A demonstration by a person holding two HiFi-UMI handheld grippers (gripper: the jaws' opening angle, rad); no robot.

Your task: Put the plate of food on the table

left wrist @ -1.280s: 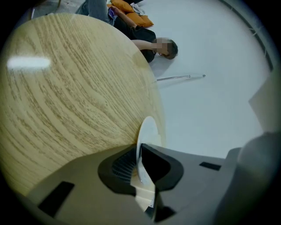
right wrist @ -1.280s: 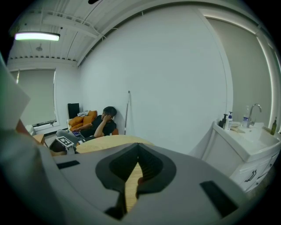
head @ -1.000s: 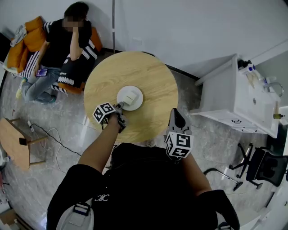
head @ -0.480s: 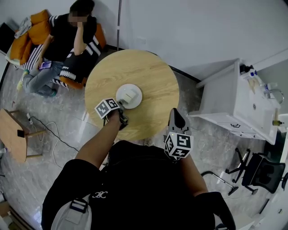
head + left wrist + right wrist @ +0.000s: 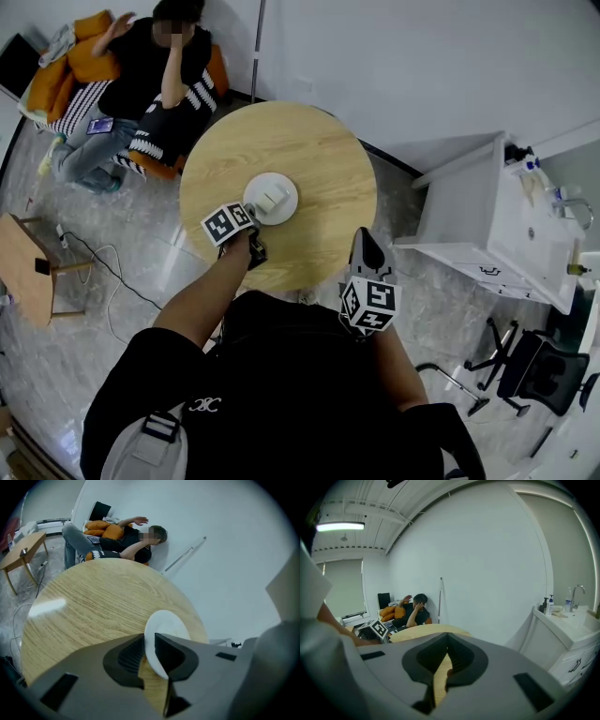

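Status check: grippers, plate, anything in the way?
Left gripper shut on plate rim; right gripper shut, empty. That plate, food on it, over table centre; touchdown unclear. Nothing else on table.

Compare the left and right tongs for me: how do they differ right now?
The left tongs are clamped on the white plate at its rim; the right tongs are closed on nothing. The left tongs reach in over the round table; the right tongs hang by its near edge, clear of the plate. Both point toward the table.
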